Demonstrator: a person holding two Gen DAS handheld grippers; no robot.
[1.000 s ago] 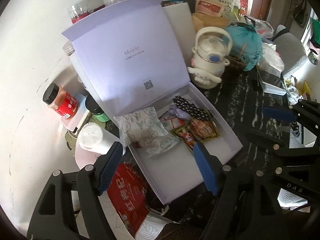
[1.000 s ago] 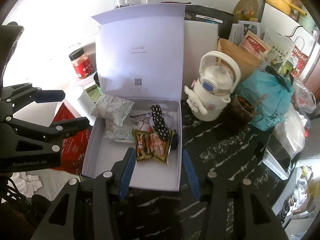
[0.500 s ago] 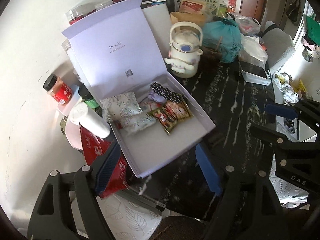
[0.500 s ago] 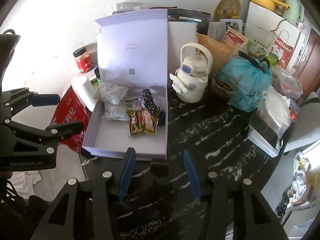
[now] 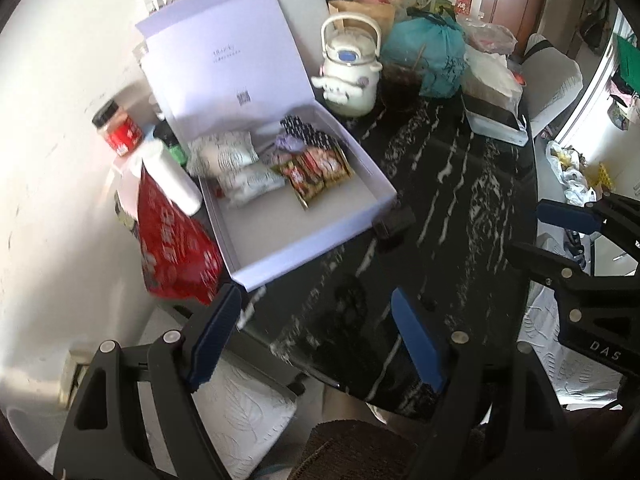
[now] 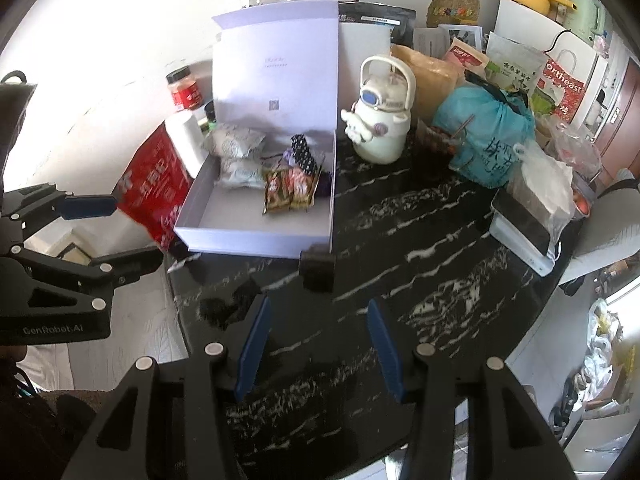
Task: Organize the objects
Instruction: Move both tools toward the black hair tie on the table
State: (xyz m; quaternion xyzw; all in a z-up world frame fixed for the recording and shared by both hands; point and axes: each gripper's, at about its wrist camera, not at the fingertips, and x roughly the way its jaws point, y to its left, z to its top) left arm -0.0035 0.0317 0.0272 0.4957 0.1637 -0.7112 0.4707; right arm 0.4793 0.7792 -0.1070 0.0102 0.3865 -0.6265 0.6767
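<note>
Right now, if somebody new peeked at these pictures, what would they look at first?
Probably the open lilac box with its lid standing up, at the table's left end, with snack packets inside. Next, the white puppy-shaped kettle just right of the box, and the teal bag beyond it.

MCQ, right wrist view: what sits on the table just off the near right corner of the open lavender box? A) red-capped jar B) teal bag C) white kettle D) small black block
D: a small black block sits on the dark marbled table by the near right corner of the lavender box; the other three stand farther back.
</note>
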